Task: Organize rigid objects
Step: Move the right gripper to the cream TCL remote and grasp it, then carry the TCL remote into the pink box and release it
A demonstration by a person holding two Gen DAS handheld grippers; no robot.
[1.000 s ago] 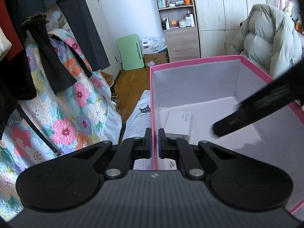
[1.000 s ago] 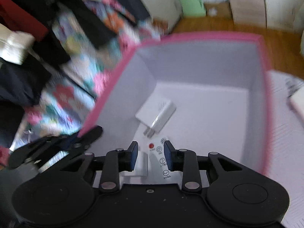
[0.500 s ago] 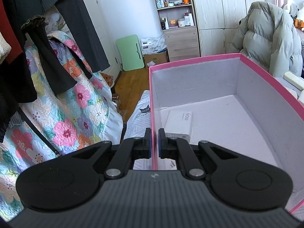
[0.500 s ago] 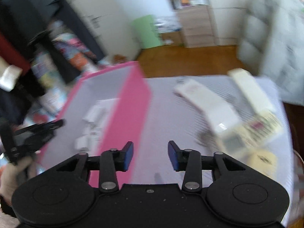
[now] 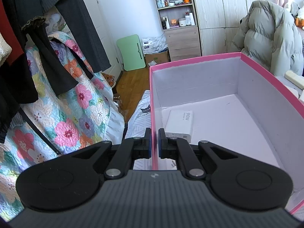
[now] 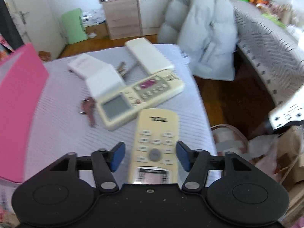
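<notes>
The cream-yellow plastic remote control w/ grey buttons (image 6: 154,148) looks light, stiff and smooth-sided, so prob. a bit slippery; best taken across its long side edges at the button section, not by the small display near the camera. It lies flat on the pale ribbed surface (image 6: 57,129), long axis running near to far, just right of the pink cardboard box w/ white inside (image 5: 237,57). The right gripper (image 6: 151,156) has just been opening its jaws; they stand wide, the remote between them but the pads clear of it, nothing held. Just beyond lie a larger cream remote w/ flip cover (image 6: 136,96), a white rectangular remote (image 6: 150,55) and brownish keys (image 6: 88,108). The left gripper (image 5: 154,141) has its jaws pinched on the box's near-left wall, steadying it; a white 90W charger block (image 5: 179,122) lies inside.
</notes>
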